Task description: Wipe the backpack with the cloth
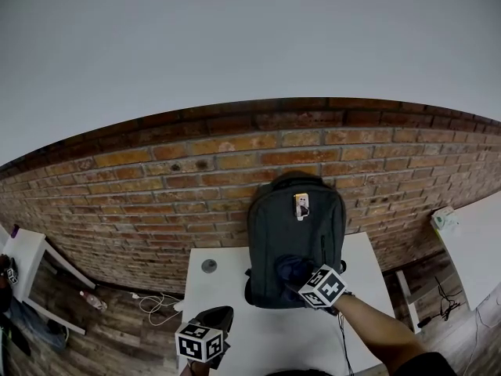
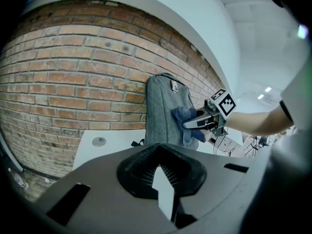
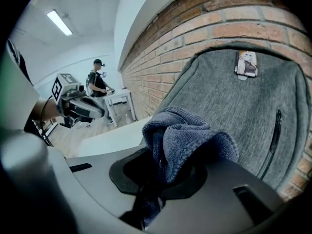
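Backpack (image 1: pixel 296 233): grey woven fabric, upright on the white table (image 1: pixel 227 296), back to the brick wall (image 1: pixel 156 186). A small tag (image 1: pixel 300 205) hangs near the top of the front panel.

Right gripper (image 3: pixel 165 179): jaws clamped on a bunched blue cloth (image 3: pixel 190 140). A thick fold bulges forward past them. In the head view the cloth sits on the lower middle of the front panel. In the left gripper view it appears pressed against the fabric.

Left gripper (image 2: pixel 161 179): low over the near side of the table, well apart from the backpack. Its jaws are drawn together with nothing between them.

Handling, as judged:
- The cloth is soft, limp and light, with a nap that should drag on the weave rather than slip. A grip on the bunch leaves a padded face for wiping.
- The backpack is soft-sided, so the panel will likely dent under pressure.
- The wall props it against a straight push. A sideways stroke could twist or slide it on the smooth tabletop.
- The free gripper could steady it at the top edge or a side seam, where the fabric is doubled. The hanging tag may snag the cloth.

Containers: the backpack is the only one. The vertical zip (image 3: pixel 276 130) on its front looks closed and no pocket gapes, so its contents cannot be told.
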